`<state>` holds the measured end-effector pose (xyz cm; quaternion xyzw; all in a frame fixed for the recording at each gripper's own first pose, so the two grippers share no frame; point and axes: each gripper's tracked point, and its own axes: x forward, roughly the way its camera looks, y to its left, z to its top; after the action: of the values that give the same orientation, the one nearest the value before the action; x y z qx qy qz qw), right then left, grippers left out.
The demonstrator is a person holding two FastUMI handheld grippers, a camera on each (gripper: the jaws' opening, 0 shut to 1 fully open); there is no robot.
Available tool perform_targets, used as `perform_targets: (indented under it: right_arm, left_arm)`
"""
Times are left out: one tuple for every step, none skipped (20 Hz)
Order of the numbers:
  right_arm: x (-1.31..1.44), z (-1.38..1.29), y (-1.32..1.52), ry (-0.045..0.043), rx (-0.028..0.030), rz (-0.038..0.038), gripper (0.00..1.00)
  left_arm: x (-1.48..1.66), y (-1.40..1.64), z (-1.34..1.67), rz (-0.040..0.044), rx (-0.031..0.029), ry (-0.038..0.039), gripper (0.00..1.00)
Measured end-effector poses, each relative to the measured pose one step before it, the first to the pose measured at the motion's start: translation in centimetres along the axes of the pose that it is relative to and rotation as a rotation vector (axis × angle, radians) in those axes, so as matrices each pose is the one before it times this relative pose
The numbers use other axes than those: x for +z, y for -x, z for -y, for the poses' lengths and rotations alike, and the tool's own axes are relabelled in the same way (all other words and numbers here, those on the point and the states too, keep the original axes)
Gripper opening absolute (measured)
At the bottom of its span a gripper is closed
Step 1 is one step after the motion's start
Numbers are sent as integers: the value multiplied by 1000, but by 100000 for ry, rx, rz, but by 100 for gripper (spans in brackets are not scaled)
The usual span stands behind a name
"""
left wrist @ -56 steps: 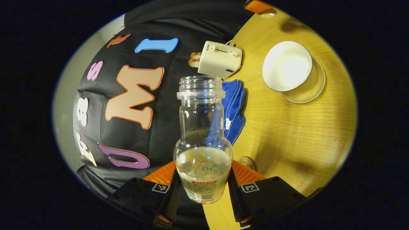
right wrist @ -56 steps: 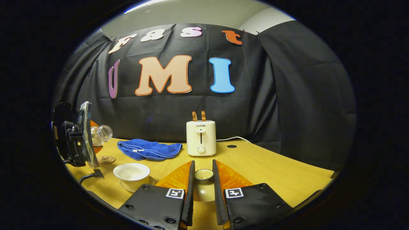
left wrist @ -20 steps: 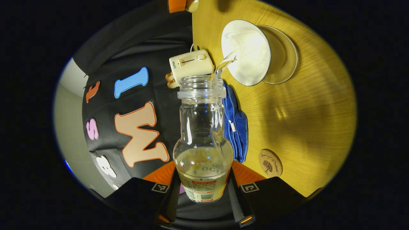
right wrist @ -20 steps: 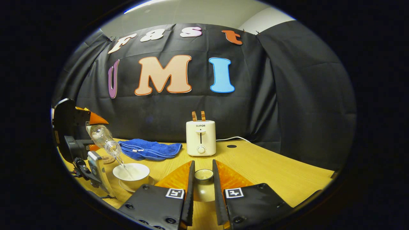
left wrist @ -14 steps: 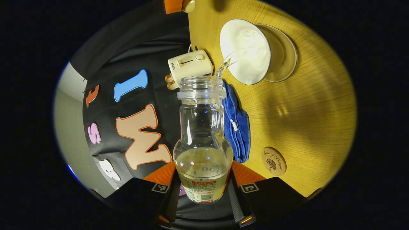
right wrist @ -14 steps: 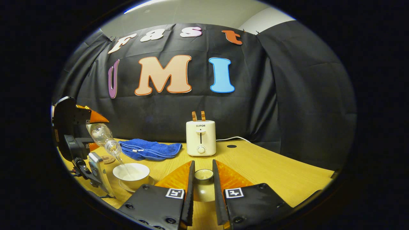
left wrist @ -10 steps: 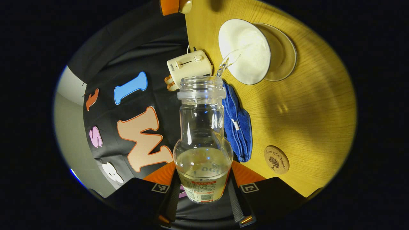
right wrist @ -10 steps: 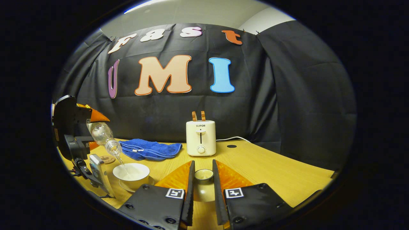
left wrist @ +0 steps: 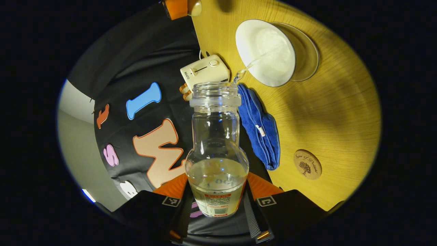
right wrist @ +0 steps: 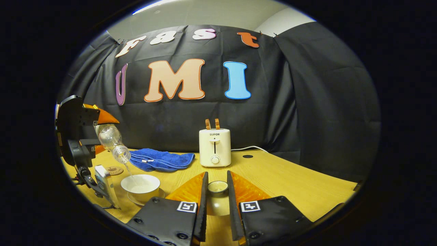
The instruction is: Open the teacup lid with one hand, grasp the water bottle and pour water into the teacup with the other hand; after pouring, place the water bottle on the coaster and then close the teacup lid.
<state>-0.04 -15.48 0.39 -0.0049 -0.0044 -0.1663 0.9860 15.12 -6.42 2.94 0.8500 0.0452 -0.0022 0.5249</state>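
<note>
My left gripper (left wrist: 216,201) is shut on a clear water bottle (left wrist: 216,147), which is tipped mouth-down over the white teacup (left wrist: 265,51) on its saucer (left wrist: 307,51). A thin stream of water runs from the bottle's mouth into the cup. In the right gripper view the tilted bottle (right wrist: 111,141) hangs above the teacup (right wrist: 140,186) at the left. My right gripper (right wrist: 217,191) is shut on the teacup lid (right wrist: 217,187) and holds it over the table. A round wooden coaster (left wrist: 307,164) lies on the table beyond the cup (right wrist: 114,170).
A blue cloth (right wrist: 158,159) lies behind the cup. A cream toaster (right wrist: 214,147) with two slices in it stands at the back of the wooden table (right wrist: 290,184), its cord trailing right. Black cloth walls the booth.
The left gripper has tipped the bottle from roughly level to mouth-down over the teacup, and water now streams into it. The right gripper has held still with the lid.
</note>
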Motion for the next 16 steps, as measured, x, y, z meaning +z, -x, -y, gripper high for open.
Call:
perform_targets:
  right_arm:
    - [9, -17, -33, 5, -1, 10, 31]
    - [-17, 12, -40, 34, 9, 23, 32]
    - [40, -8, 24, -35, -4, -39, 31]
    - [-53, 12, -9, -33, 1, -42, 31]
    - [43, -19, 5, 30, 16, 50, 31]
    - [-10, 29, 9, -8, 4, -20, 32]
    - [32, -14, -3, -31, 0, -33, 32]
    - [-72, -7, -31, -8, 145, 30, 32]
    - [26, -52, -7, 9, 115, -6, 32]
    - [-22, 51, 1, -43, -37, -115, 31]
    - [5, 2, 21, 56, -8, 84, 33]
    - [-2, -21, -30, 44, 8, 33, 31]
    - [72, 19, 19, -46, 1, -40, 31]
    - [-71, -15, -38, -7, 16, -13, 31]
    - [40, -12, -16, 38, 3, 62, 31]
    - [-14, 39, 45, -8, 14, -18, 31]
  left_arm:
    - [-123, -100, 31, 50, 514, -459, 64]
    - [-92, 11, -50, -60, 593, 43, 65]
    - [-19, -4, -98, 114, 513, -130, 64]
    - [56, 7, -35, 185, 525, 28, 64]
    - [39, -66, 77, 34, 168, -241, 65]
    - [5, 6, -81, 171, 160, -306, 65]
    - [34, 38, -89, 128, 162, -645, 65]
    - [50, 27, -38, 115, 263, -716, 65]
    - [8, -14, -73, 141, 317, -857, 65]
    - [-26, -33, -28, 63, 263, -652, 65]
    - [94, 62, -43, 195, 381, -598, 64]
    - [-4, -42, 63, 147, 138, -189, 64]
    - [2, -40, 157, -80, -470, 395, 64]
    - [23, -299, 442, 122, -1383, 1306, 65]
    - [1, -273, 527, 45, -1155, 1285, 65]
    - [-77, -75, 298, 165, -659, 2411, 64]
